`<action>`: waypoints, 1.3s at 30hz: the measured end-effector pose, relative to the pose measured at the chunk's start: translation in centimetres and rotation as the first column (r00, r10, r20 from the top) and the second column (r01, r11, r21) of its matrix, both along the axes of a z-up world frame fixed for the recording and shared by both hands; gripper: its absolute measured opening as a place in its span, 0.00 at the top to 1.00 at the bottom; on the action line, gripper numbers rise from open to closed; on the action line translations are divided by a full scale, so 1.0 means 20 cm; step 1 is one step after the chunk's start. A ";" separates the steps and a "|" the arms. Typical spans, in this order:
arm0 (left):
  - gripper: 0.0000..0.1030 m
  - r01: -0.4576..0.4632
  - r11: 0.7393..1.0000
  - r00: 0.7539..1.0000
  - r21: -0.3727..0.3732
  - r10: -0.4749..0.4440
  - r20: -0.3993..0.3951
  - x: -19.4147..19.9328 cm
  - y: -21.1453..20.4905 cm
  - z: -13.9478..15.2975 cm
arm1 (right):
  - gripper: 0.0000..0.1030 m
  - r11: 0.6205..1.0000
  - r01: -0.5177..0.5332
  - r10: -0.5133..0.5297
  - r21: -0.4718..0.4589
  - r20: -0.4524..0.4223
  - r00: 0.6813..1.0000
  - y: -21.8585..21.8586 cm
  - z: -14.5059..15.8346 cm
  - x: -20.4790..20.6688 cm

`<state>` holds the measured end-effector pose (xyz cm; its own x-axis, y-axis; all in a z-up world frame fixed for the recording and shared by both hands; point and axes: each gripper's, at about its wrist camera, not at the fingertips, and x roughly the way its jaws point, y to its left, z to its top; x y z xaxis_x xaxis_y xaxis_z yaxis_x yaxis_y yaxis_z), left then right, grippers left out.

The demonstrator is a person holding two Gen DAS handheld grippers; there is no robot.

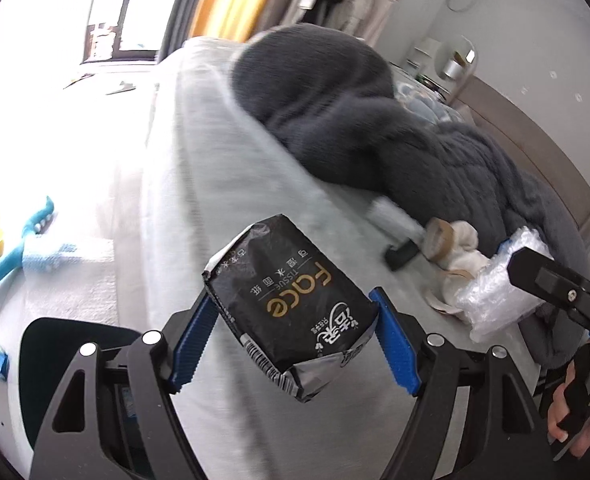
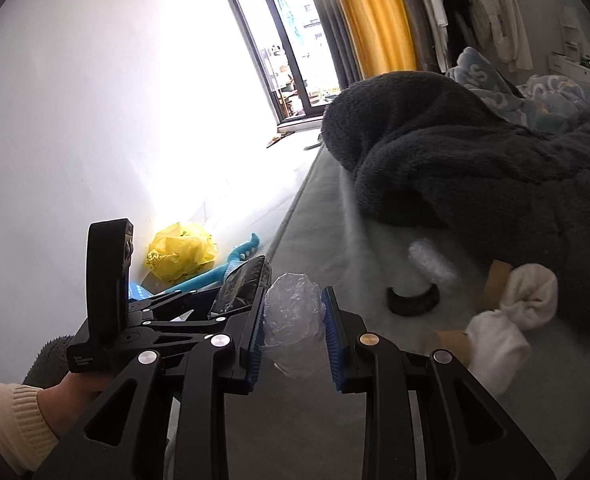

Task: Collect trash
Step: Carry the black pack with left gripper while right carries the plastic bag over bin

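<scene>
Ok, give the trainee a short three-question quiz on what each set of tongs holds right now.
1. True or false: the left tongs grip a black tissue pack.
2. What do the right tongs hold: A) a white sock, B) crumpled clear plastic, C) a yellow bag?
3. Fill in: the white sock lies on the ____.

Key: 1 true; 2 B, the crumpled clear plastic; 3 bed.
</scene>
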<state>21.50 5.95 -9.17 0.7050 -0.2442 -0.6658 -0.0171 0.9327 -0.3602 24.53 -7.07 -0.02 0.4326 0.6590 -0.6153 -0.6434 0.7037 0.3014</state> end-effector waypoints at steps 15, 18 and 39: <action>0.24 -0.165 0.986 0.979 0.006 0.165 -0.121 -0.13 0.52 -0.16 | 0.73 0.994 -0.107 0.107 -0.021 -0.024 0.994 0.46 -0.04 0.01; 0.24 -0.197 0.980 0.967 0.004 0.195 -0.164 -0.16 0.62 -0.22 | 0.73 0.991 -0.132 0.131 -0.026 -0.031 0.991 0.56 -0.05 0.00; 0.24 -0.277 0.961 0.848 -0.011 0.239 -0.473 -0.38 1.08 -0.66 | 0.73 0.938 -0.311 0.294 -0.154 -0.126 0.948 1.15 -0.33 -0.07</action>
<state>13.98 27.50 -22.36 0.3646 -0.1598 -0.9173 -0.4360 0.8412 -0.3199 23.12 15.94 -6.54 0.1597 0.6309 -0.7592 -0.8066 0.5268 0.2680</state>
